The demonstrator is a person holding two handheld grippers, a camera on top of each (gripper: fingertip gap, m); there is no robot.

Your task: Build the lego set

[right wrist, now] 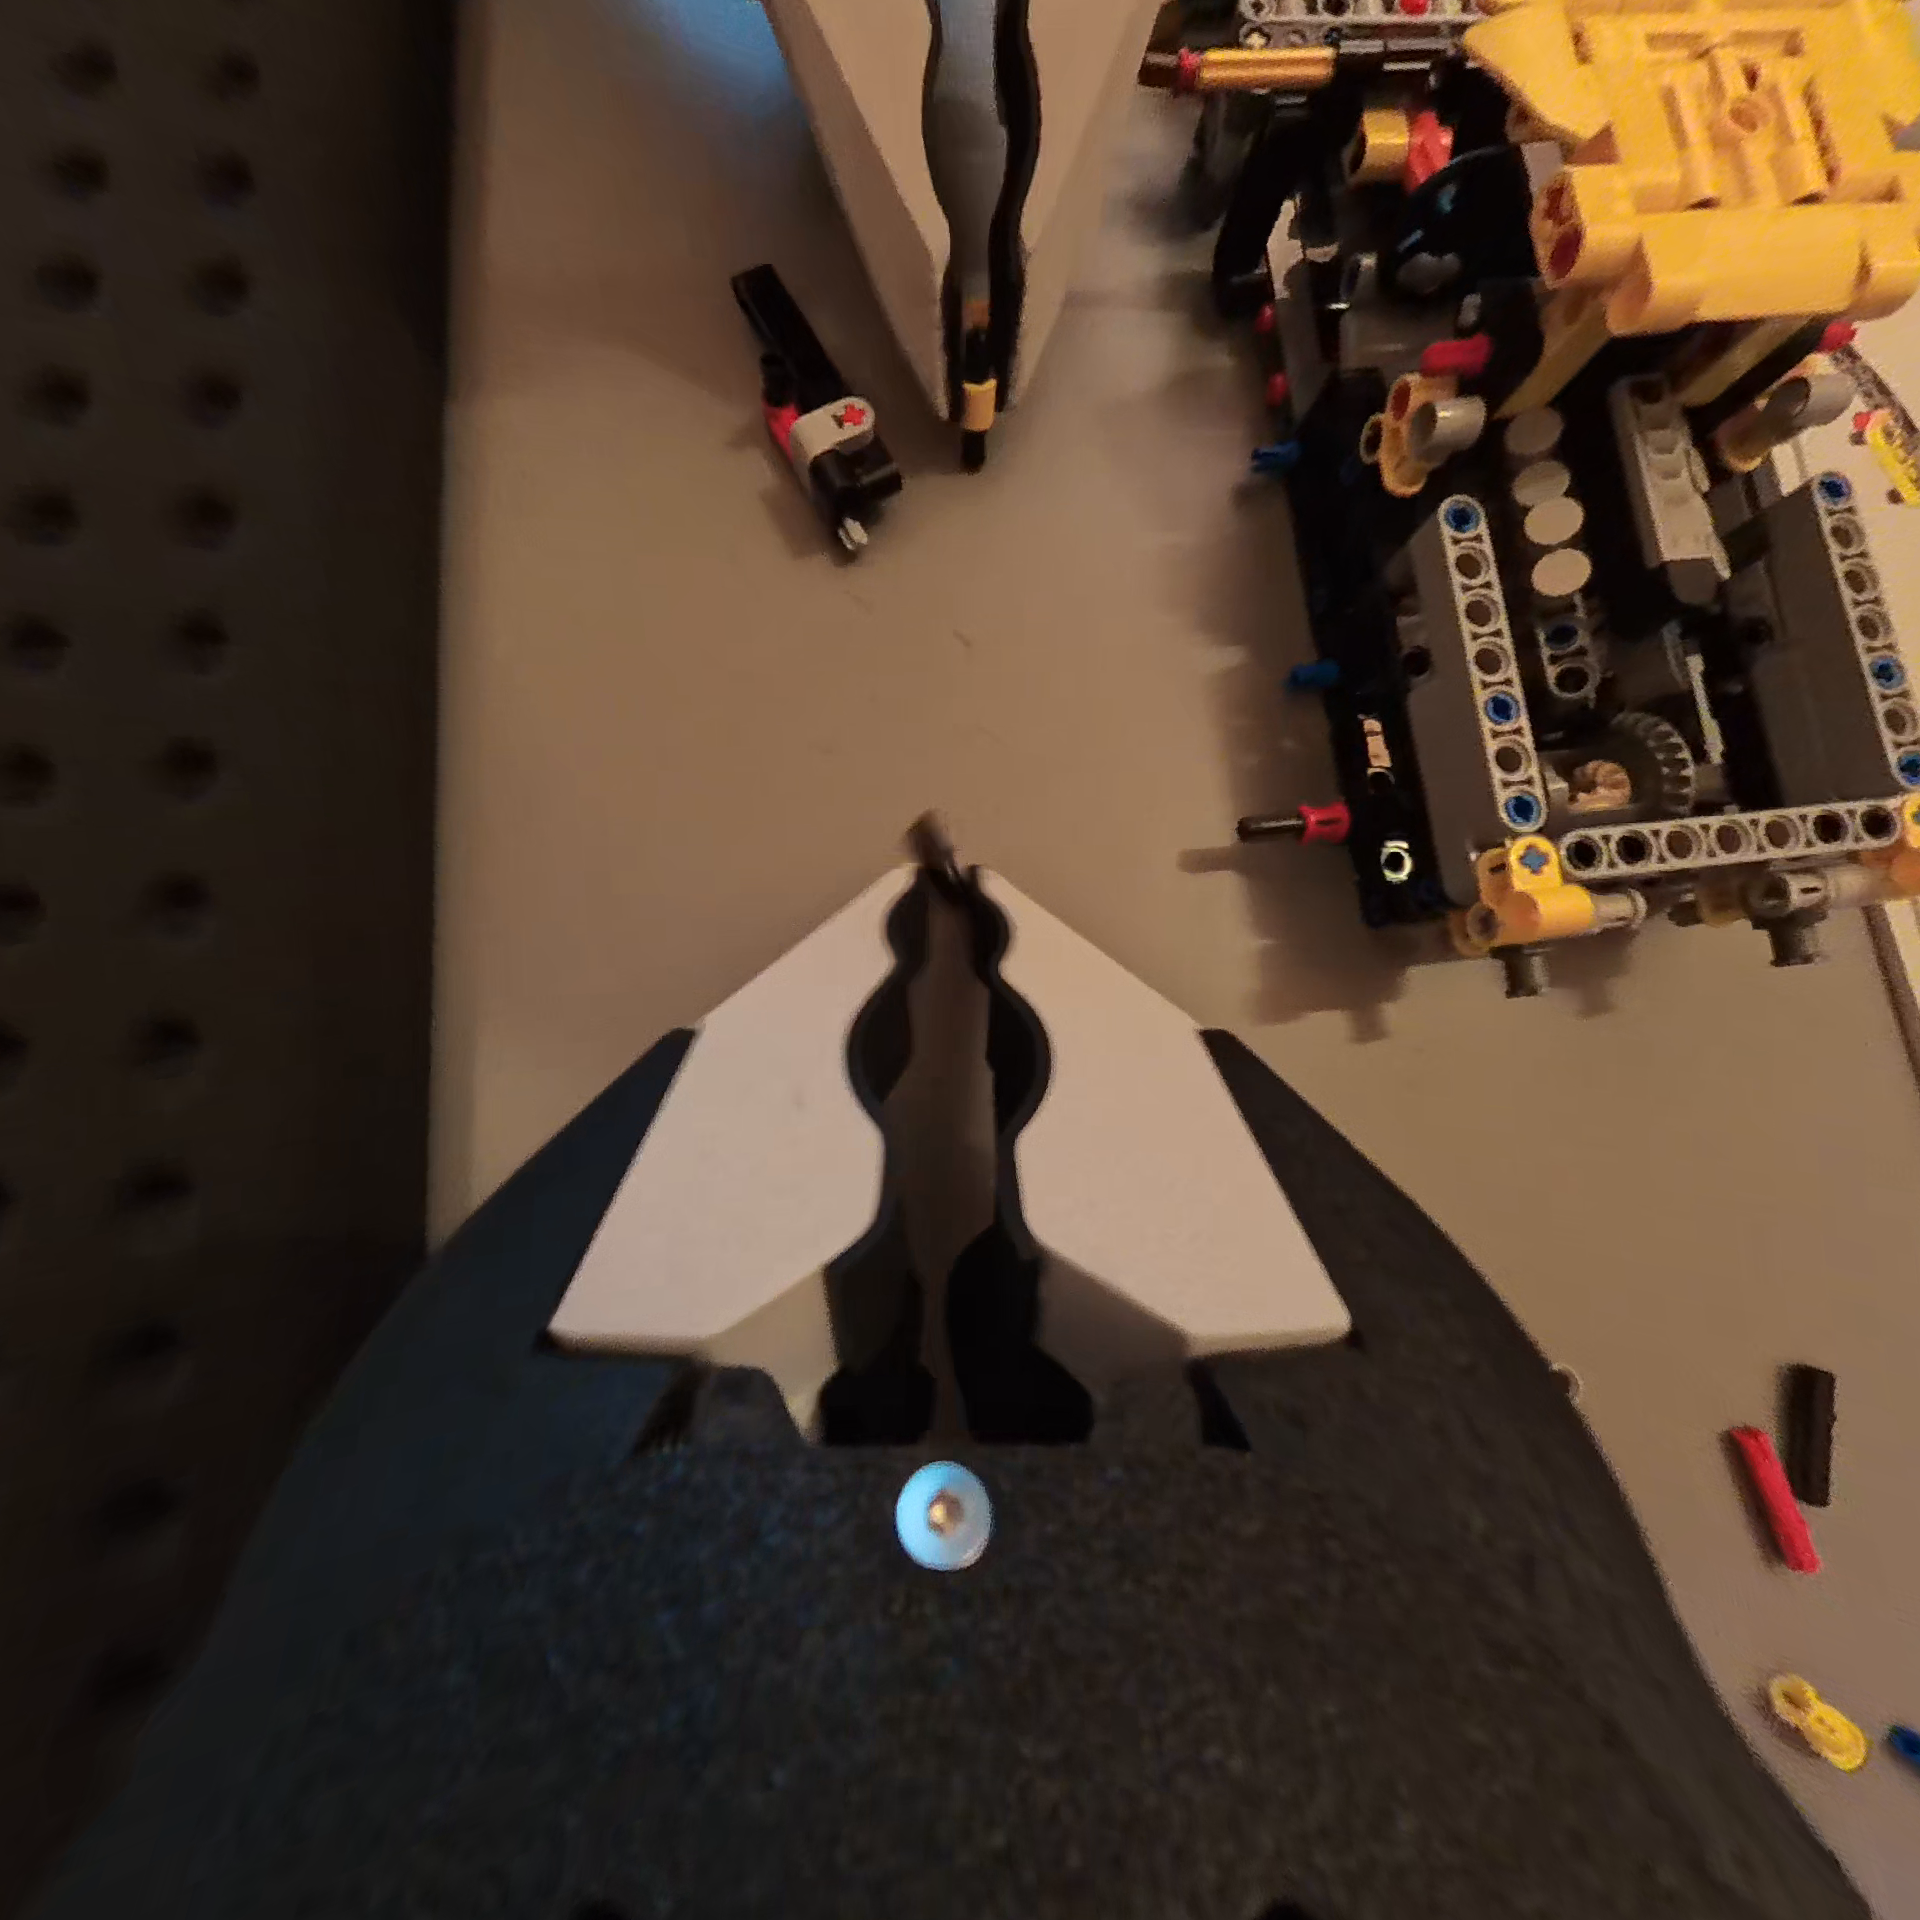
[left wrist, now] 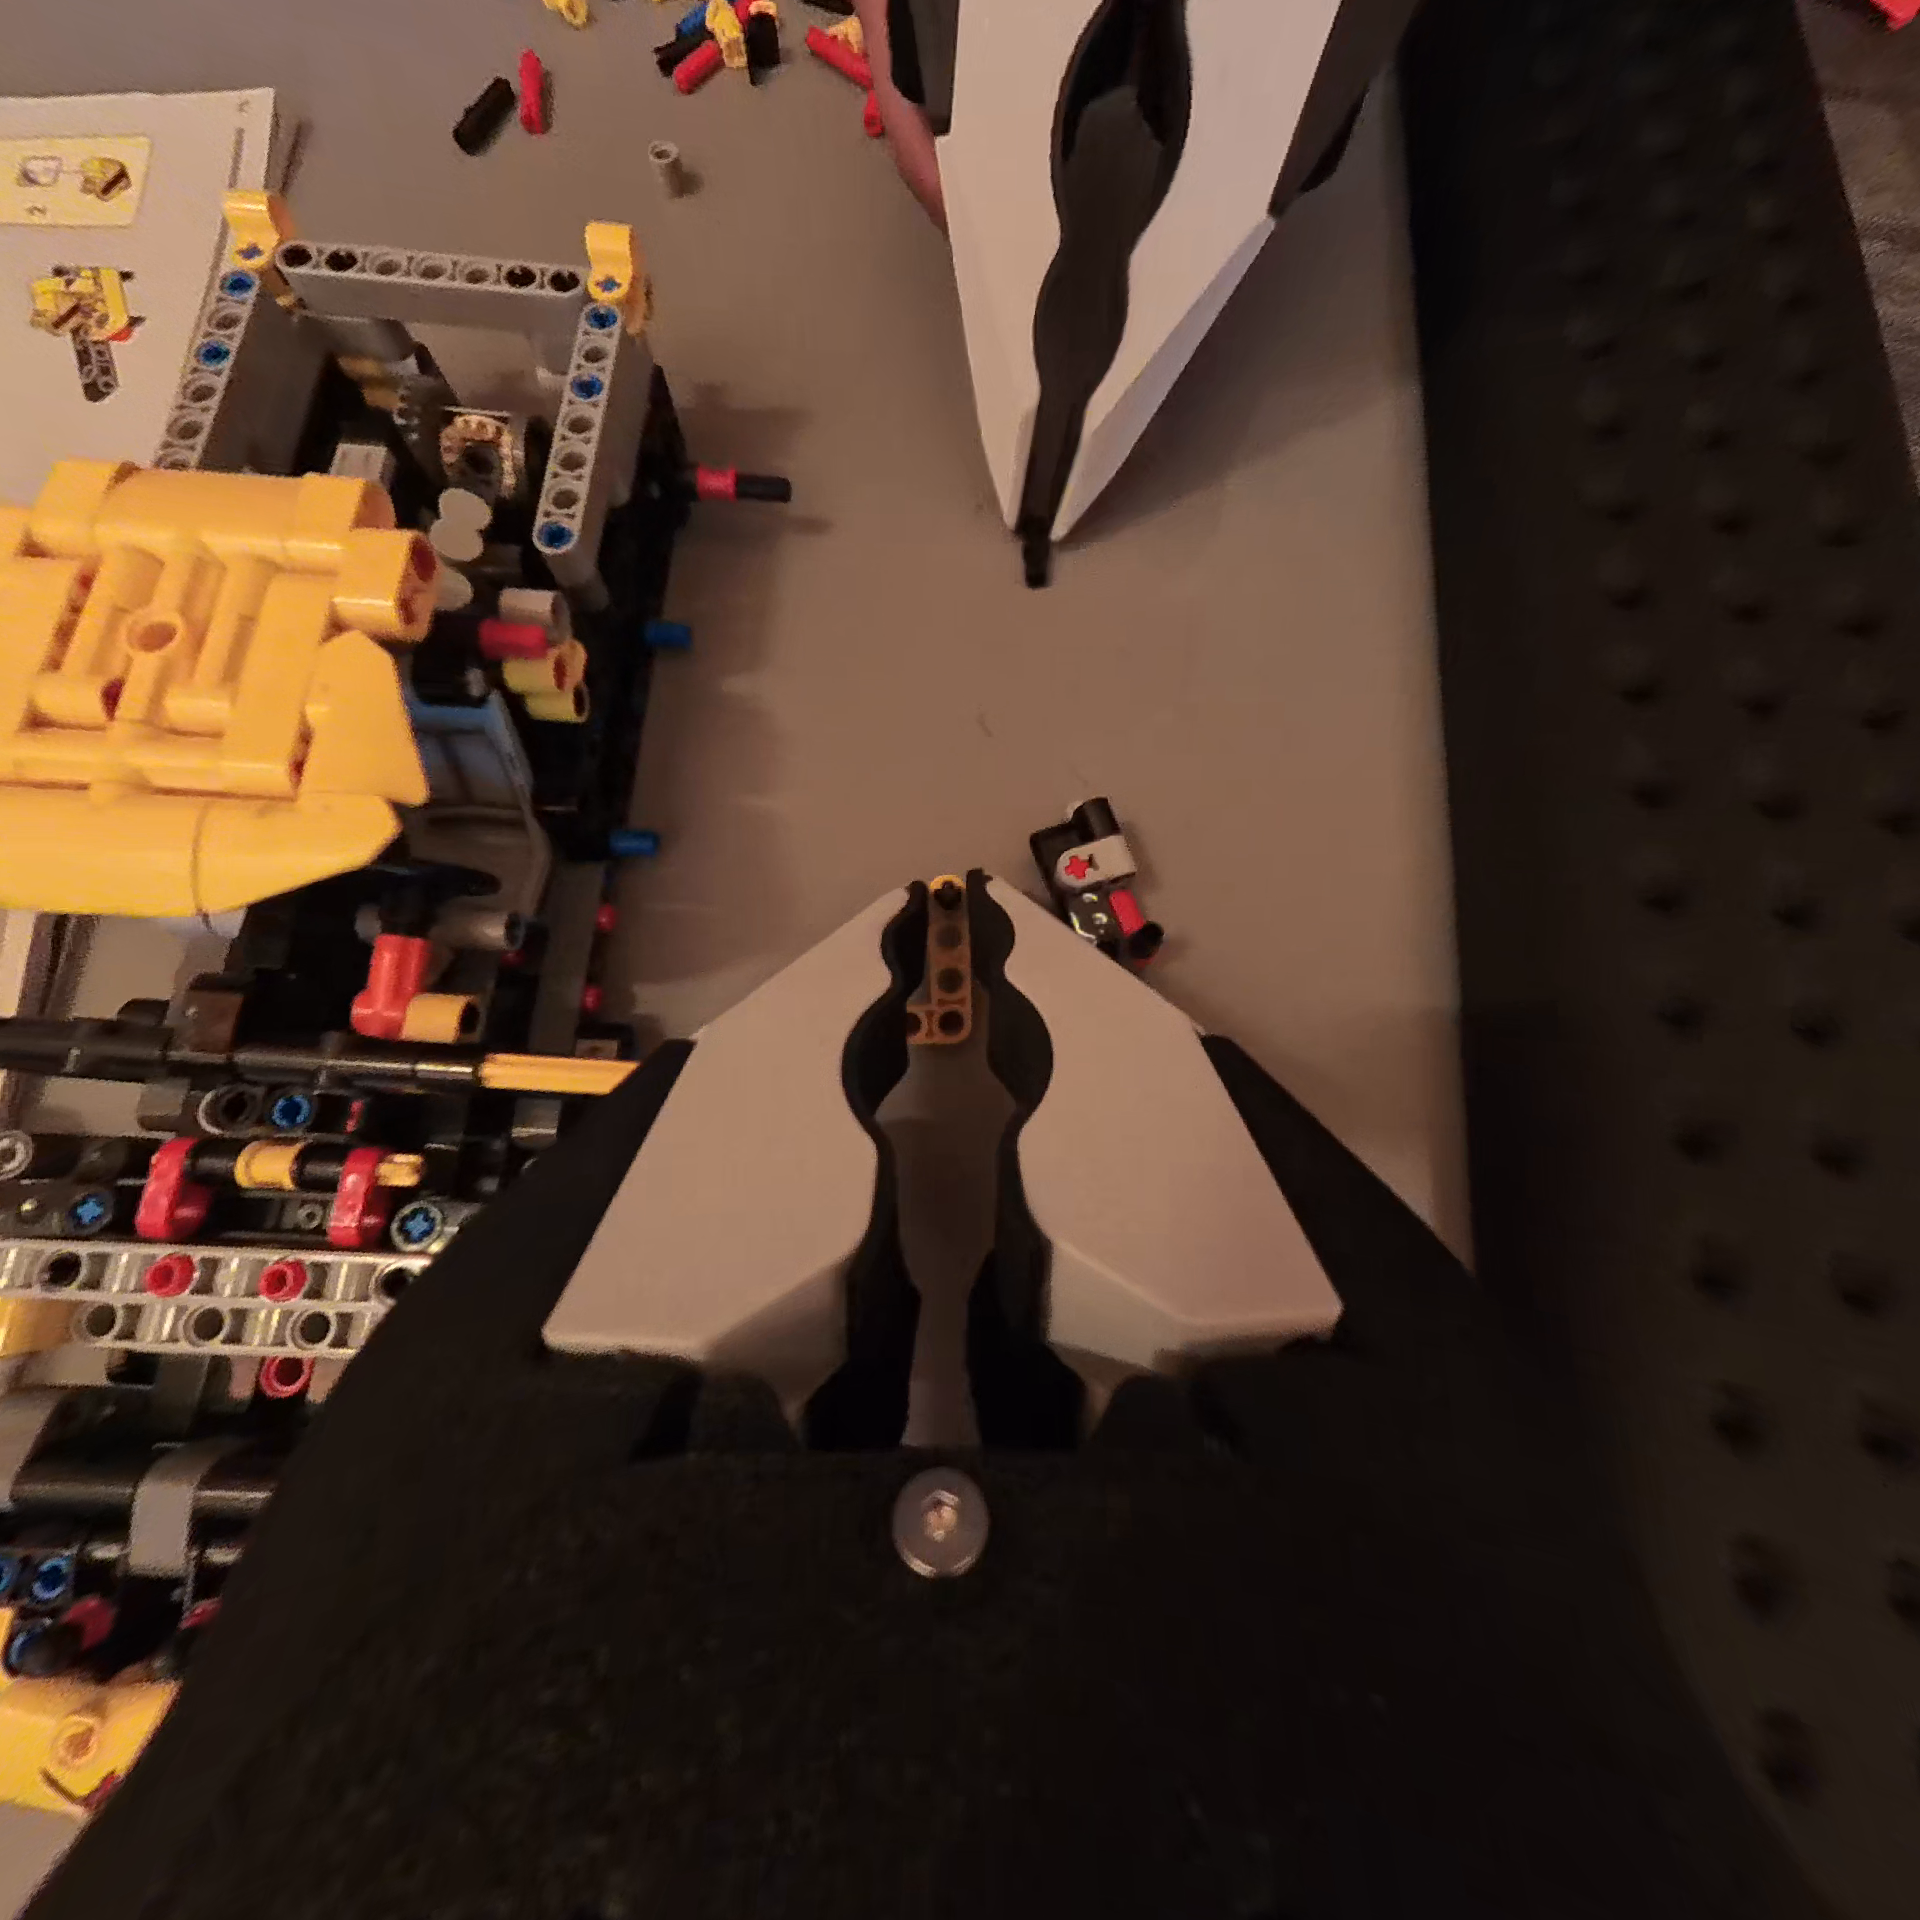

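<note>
My left gripper [left wrist: 945,891] is shut on a small yellow holed beam [left wrist: 948,982] that has a black pin at its front end. It also shows in the right wrist view [right wrist: 977,400], just above the table. My right gripper [right wrist: 943,878] is shut on a small dark pin [right wrist: 928,840] that sticks out past its tips. The left wrist view shows this gripper [left wrist: 1034,556] facing mine with the pin at its tip. A small black, grey and red sub-assembly [left wrist: 1093,883] lies on the table beside the left gripper [right wrist: 821,416]. The large yellow, grey and black model [left wrist: 343,644] stands to the side [right wrist: 1621,540].
An instruction booklet [left wrist: 114,197] lies beyond the model. Loose red, black and yellow pieces [left wrist: 727,42] are scattered at the far end. A red and a black pin [right wrist: 1782,1475] lie by the right gripper. A dark perforated mat [left wrist: 1683,727] borders the grey table [left wrist: 1195,644]. The grippers' ends are close to 9 centimetres from one another.
</note>
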